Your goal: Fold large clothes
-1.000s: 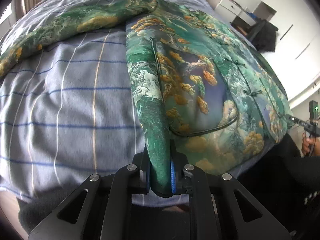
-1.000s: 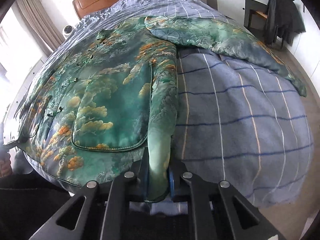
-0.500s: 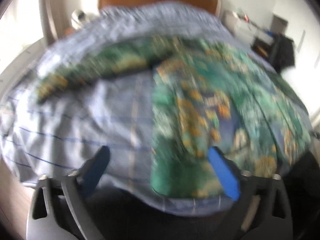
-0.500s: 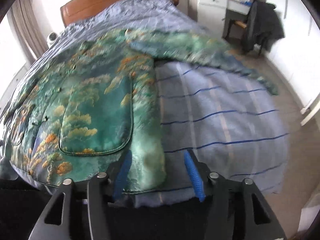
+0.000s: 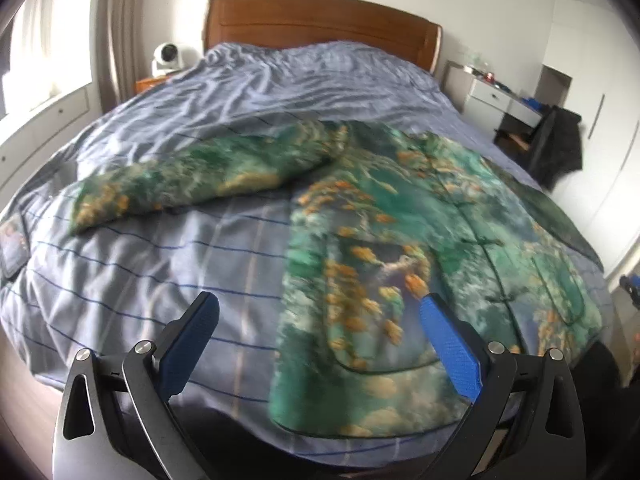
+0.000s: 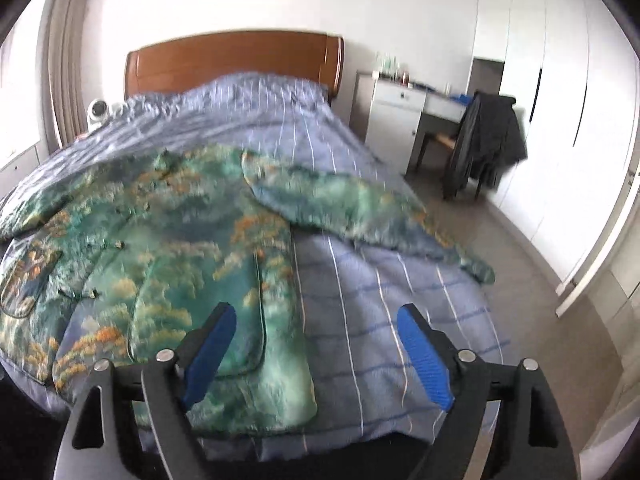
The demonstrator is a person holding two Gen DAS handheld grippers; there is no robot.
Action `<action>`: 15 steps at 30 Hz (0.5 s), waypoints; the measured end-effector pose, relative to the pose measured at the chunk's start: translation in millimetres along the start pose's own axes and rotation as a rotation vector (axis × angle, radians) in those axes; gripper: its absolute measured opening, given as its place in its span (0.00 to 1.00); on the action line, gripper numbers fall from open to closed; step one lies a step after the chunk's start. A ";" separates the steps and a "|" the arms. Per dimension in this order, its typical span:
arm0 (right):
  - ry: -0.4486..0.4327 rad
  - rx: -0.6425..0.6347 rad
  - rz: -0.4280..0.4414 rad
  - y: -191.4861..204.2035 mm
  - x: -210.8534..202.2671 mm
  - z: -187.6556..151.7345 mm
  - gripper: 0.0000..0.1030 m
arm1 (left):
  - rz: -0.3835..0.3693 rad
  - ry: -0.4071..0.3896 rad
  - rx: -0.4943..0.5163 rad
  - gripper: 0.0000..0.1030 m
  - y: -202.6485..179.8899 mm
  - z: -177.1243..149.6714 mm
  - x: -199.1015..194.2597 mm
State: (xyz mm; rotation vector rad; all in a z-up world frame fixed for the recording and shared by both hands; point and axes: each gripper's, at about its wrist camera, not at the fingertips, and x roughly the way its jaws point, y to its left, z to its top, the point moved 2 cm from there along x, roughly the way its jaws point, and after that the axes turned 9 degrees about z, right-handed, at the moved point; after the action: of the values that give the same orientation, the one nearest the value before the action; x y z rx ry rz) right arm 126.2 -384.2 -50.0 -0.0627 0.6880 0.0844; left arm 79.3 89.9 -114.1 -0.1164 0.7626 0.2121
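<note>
A second ago you had each gripper clamped on a side edge of the jacket's hem; now your left gripper and right gripper are both released, blue pads spread wide with nothing between them, and pulled back above the foot of the bed so the headboard shows. The green printed jacket lies front-up on the striped blue bedcover. Its long axis runs from the hem at the foot edge up to the collar toward the headboard. One sleeve stretches out sideways to the left in the left wrist view, the other sleeve angles out to the right in the right wrist view, both flat on the cover. A white camera sits on the nightstand beside the headboard. A dark coat hangs over a chair by the white desk, well apart from the bed. A phone-like device rests at the cover's left edge.
</note>
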 end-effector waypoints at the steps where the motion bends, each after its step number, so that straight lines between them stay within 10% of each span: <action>1: -0.006 0.001 0.001 0.8 -1.1 1.6 0.83 | 0.007 -0.003 0.006 0.98 -2.8 -0.6 -0.5; 15: -0.036 0.072 0.041 3.4 -5.8 15.2 0.83 | 0.039 -0.065 0.001 0.99 -17.1 4.6 -14.6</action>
State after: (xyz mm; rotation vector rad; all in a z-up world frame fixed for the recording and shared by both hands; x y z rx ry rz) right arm 131.0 -379.8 -34.8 0.0216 0.6558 0.0998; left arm 76.1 71.9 -100.2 -0.0931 0.7004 0.2517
